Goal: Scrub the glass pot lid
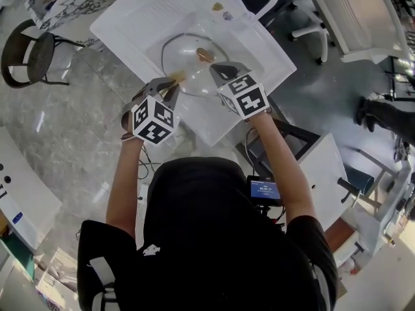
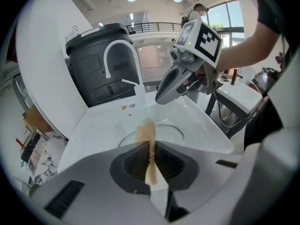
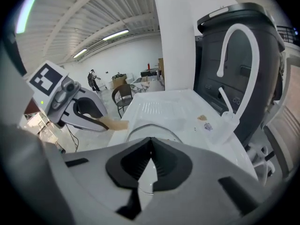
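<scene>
The glass pot lid (image 1: 194, 67) lies flat in the white sink basin (image 1: 272, 57), its brown knob (image 1: 205, 54) facing up. My left gripper (image 1: 174, 83) hangs over the lid's near-left rim, shut on a thin tan scrub pad (image 2: 146, 130) that sticks out past its jaws. The right gripper (image 1: 219, 69) hovers above the lid's near-right edge, jaws shut with nothing between them. In the left gripper view the lid (image 2: 164, 132) shows beyond the pad. The right gripper view shows the left gripper (image 3: 101, 121) with the pad (image 3: 114, 124) and the lid (image 3: 152, 131) below.
A white arched faucet (image 3: 234, 55) rises at the sink's back edge before a dark grey bin (image 2: 98, 64). A ribbed drainboard (image 1: 155, 11) lies to the sink's left. Small scraps (image 1: 218, 6) sit near the back edge. A chair (image 1: 32, 54) stands at left.
</scene>
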